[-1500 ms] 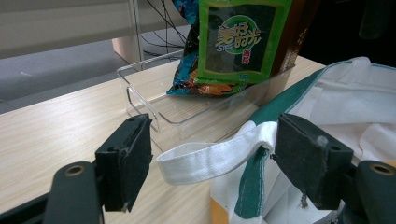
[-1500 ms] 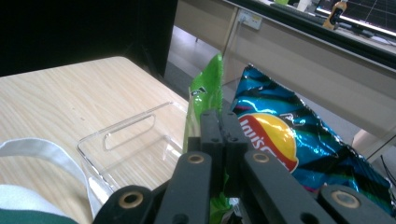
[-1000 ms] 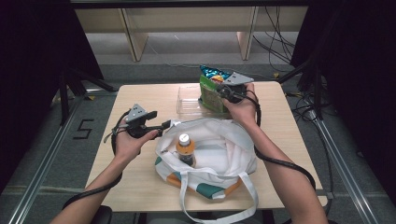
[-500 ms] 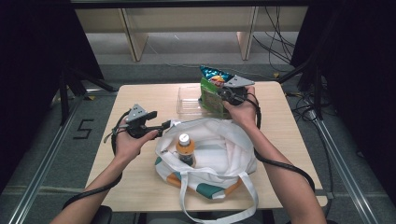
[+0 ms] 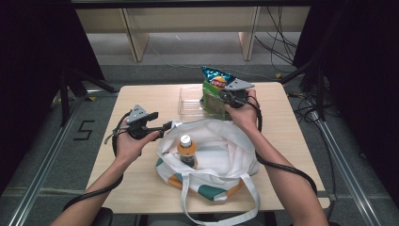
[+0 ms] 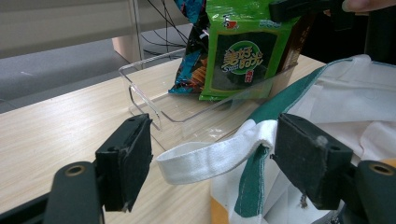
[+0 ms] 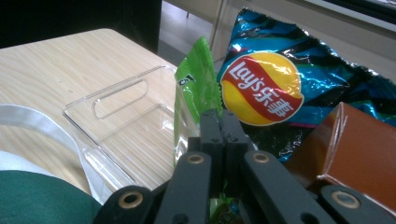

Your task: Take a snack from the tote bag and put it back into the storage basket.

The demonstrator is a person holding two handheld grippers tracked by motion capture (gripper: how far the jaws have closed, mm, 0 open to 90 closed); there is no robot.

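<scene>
The right gripper (image 5: pixel 225 98) pinches the top edge of the green snack packet (image 6: pixel 243 51), which stands upright in the clear plastic tray (image 6: pixel 154 100) beside a blue chip bag (image 7: pixel 280 88). The left gripper (image 6: pixel 212 158) holds its jaws apart around the white tote bag's strap (image 6: pixel 205 158), beside the tray.

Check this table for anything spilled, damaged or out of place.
Nothing stands out. The bottle stands upright in the bag, the snack packets sit in the clear tray, and the right gripper is shut on the green packet.
</scene>
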